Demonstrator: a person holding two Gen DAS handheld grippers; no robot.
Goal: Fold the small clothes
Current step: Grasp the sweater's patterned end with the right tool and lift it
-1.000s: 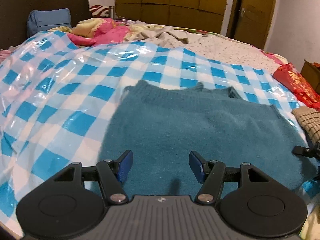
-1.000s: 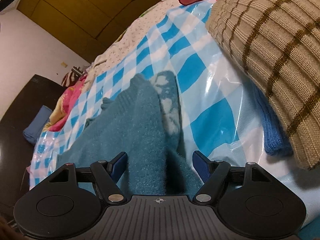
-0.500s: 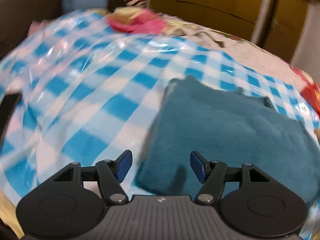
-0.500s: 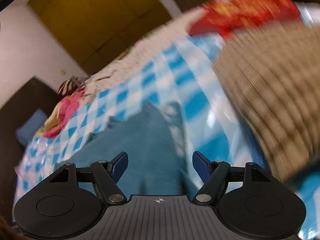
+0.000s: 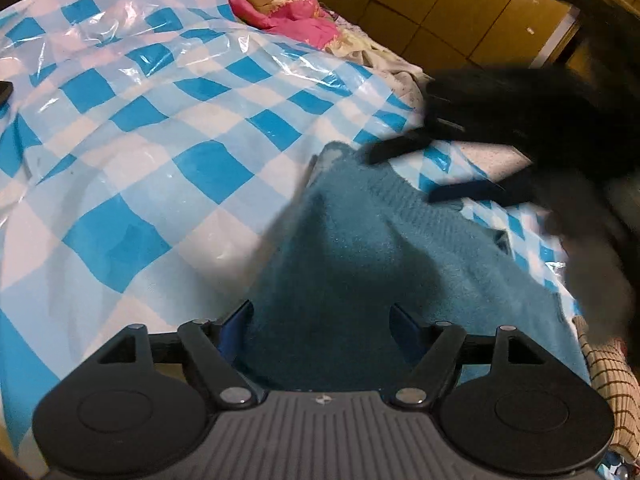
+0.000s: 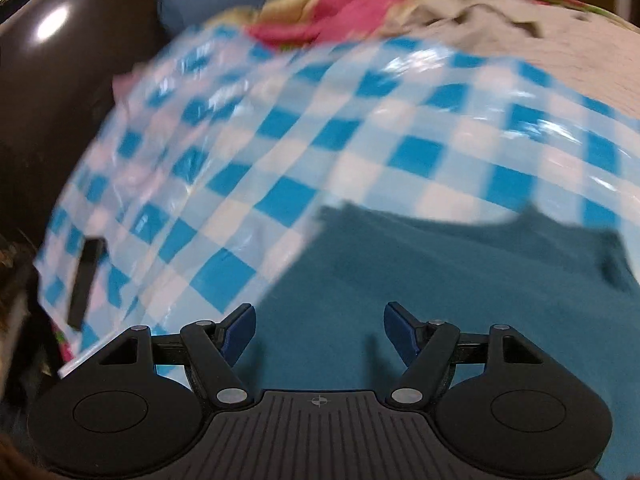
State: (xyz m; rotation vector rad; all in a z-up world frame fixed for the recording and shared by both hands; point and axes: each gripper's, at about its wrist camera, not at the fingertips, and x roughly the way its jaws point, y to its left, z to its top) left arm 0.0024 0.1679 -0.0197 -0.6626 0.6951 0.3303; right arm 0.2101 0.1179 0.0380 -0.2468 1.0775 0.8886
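Note:
A teal knitted sweater (image 5: pixel 360 264) lies flat on a blue-and-white checked plastic sheet (image 5: pixel 152 152) over a bed. My left gripper (image 5: pixel 322 320) is open and empty, low over the sweater's near left edge. My right gripper (image 6: pixel 318 326) is open and empty, just above the sweater (image 6: pixel 440 280). In the left wrist view the right gripper (image 5: pixel 420 172) shows blurred over the sweater's far edge, jaws apart.
A beige striped knit (image 5: pixel 608 376) lies at the sweater's right. Pink and cream bedding (image 5: pixel 280 12) is heaped at the far side. A dark flat object (image 6: pixel 86 280) lies near the sheet's left edge. Wooden wardrobes (image 5: pixel 460 12) stand behind.
Both grippers have moved left. The right one swung away from the striped knit, across over the sweater, and now faces the headboard side. Both stay open and empty.

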